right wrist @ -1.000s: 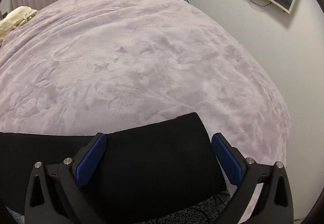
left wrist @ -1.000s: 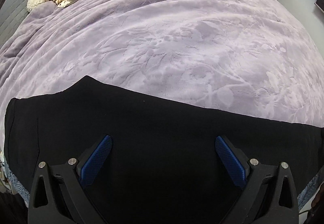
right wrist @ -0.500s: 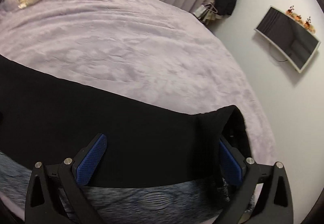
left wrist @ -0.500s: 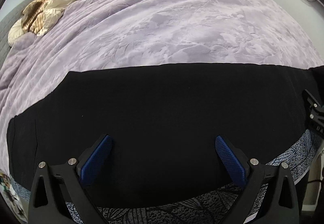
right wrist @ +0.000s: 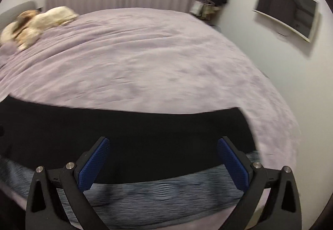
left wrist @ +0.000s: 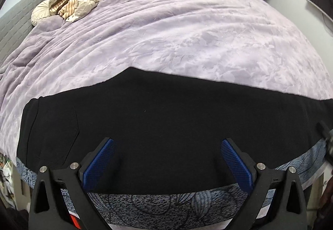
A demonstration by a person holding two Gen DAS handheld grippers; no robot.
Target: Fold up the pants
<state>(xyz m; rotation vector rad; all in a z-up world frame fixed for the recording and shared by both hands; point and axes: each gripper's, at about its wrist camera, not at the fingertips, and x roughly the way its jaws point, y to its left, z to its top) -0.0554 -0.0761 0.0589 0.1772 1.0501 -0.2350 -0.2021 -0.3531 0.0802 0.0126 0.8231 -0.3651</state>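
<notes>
Black pants [left wrist: 166,117] lie flat along the near edge of the bed [left wrist: 187,42], waist end at left, hem at right. Left gripper [left wrist: 166,159] spread wide above the near middle, holding nothing. Right gripper [right wrist: 162,157] also spread, empty, over the hem end; that view is blurred. Risk: the pants sit right at the bed edge, so a one-layer pinch or a drag toward the near side could pull them off or skew the fold. Plush blanket [left wrist: 208,21] may bunch with the cloth.
</notes>
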